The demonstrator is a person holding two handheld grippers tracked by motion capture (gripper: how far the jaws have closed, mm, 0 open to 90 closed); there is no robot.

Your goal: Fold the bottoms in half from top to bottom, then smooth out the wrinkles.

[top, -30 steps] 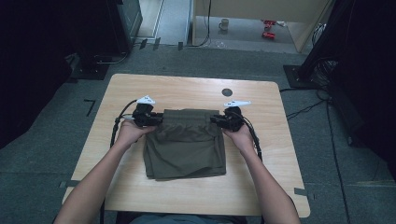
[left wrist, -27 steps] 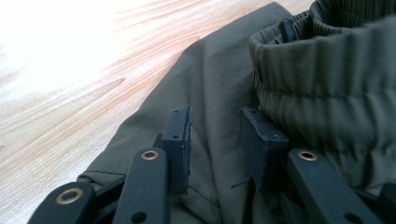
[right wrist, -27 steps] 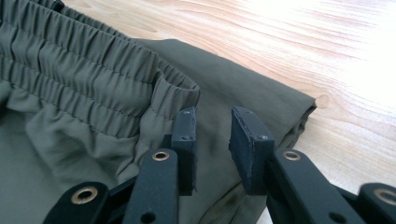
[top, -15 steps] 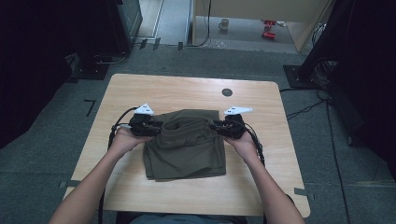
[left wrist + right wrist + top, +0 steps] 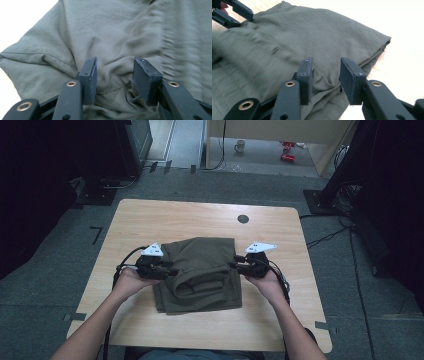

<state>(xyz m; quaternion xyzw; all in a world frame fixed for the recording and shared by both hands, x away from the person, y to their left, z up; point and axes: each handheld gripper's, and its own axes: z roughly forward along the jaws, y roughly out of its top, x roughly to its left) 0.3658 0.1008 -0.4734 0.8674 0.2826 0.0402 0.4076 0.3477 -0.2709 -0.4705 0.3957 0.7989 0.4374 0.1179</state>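
Note:
An olive-green cloth [image 5: 205, 257] lies in the middle of the wooden table [image 5: 200, 217], its far part doubled over toward the person in loose folds. My left gripper [image 5: 172, 269] is at the cloth's left edge and my right gripper [image 5: 235, 267] at its right edge. In the left gripper view the left gripper [image 5: 115, 75] has slack cloth [image 5: 112, 32] bunched between jaws that stand apart. The right gripper [image 5: 325, 77] likewise straddles a cloth [image 5: 312, 37] fold loosely. Both pairs of jaws have just been opening. The left gripper's jaws [image 5: 234, 12] also appear across the cloth in the right gripper view.
A small dark round hole [image 5: 243, 219] marks the table's far side. Bare wood runs along the near edge and both sides. On the floor beyond stand a mug [image 5: 240, 146], a red object [image 5: 287, 150], dark equipment and cables [image 5: 330, 235].
Both hands have drawn toward the person, bringing the cloth's far edge with them and folding it over itself. The jaws now stand wider.

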